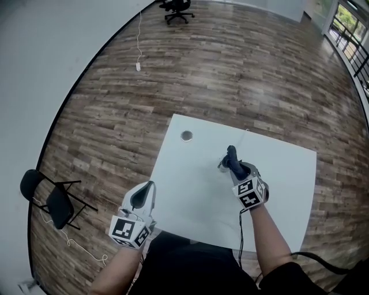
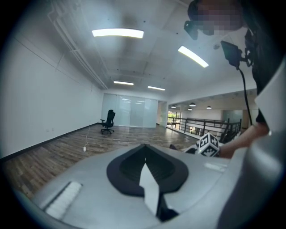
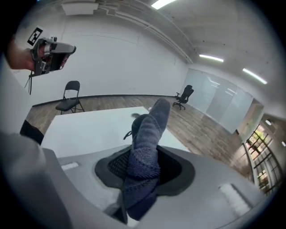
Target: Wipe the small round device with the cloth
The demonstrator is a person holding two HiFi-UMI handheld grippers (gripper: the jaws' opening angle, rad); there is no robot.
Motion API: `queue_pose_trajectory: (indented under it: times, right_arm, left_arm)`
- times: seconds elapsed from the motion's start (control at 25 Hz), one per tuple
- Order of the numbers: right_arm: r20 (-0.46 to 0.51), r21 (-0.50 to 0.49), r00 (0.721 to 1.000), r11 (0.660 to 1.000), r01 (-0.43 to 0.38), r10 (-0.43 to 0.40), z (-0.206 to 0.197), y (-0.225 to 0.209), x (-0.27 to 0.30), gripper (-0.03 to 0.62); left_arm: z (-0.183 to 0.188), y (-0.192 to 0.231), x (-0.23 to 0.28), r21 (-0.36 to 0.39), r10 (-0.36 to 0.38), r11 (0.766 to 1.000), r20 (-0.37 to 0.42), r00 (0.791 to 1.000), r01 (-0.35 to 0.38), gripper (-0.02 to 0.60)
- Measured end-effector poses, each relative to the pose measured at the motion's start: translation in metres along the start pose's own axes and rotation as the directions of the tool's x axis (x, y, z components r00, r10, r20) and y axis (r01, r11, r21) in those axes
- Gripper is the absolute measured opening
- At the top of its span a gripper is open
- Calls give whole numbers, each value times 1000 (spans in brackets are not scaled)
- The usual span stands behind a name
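Currently, the small round grey device (image 1: pixel 186 136) is seen lying near the far left corner of the white square table (image 1: pixel 196 184), well apart from both grippers. The dark blue-grey knitted cloth (image 3: pixel 147 147) is clamped between the jaws of the right gripper (image 1: pixel 235 166), which is held over the table. The left gripper (image 1: pixel 149 187) is held at the near left edge of the table, its jaws brought together with nothing between them.

place: bare open office | wood floor (image 1: pixel 230 75) | swivel chair (image 1: pixel 176 10) | glass partition (image 2: pixel 134 114) | ceiling strip lights (image 2: pixel 117 32)
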State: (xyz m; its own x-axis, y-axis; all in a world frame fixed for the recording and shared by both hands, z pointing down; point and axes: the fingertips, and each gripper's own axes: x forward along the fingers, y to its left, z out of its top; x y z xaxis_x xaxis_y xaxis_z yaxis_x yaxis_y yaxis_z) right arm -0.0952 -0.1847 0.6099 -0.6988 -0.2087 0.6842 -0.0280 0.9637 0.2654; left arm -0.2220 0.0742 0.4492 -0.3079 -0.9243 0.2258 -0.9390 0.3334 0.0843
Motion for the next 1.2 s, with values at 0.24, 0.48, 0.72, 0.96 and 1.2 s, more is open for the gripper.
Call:
queue_pose_trajectory:
  times: [0.24, 0.48, 0.72, 0.96, 1.2]
  right_arm:
    - [-77, -31, 996, 998, 49, -51, -9, -32, 17, 137]
    - [-168, -98, 986, 995, -9, -7, -33, -7, 32, 137]
    - [-218, -79, 975, 995, -54, 35, -54, 4, 38, 137]
    - [-267, -54, 959, 993, -110, 91, -68, 22, 49, 137]
    - [-290, -43, 942, 981, -187, 167, -72, 50, 57, 137]
  left_arm:
    - [-3, -4, 1, 2, -13, 1000, -8, 1000, 13, 3]
    - [-6, -3, -4, 3, -4, 1000, -13, 1000, 4, 3]
    - [-11, -1, -5, -4, 9, 1000, -31, 999, -9, 3]
    - [-15, -1, -10, 4, 14, 1000, -55, 998, -13, 3]
    - [-13, 6, -14, 14, 27, 1000, -57, 998, -26, 3]
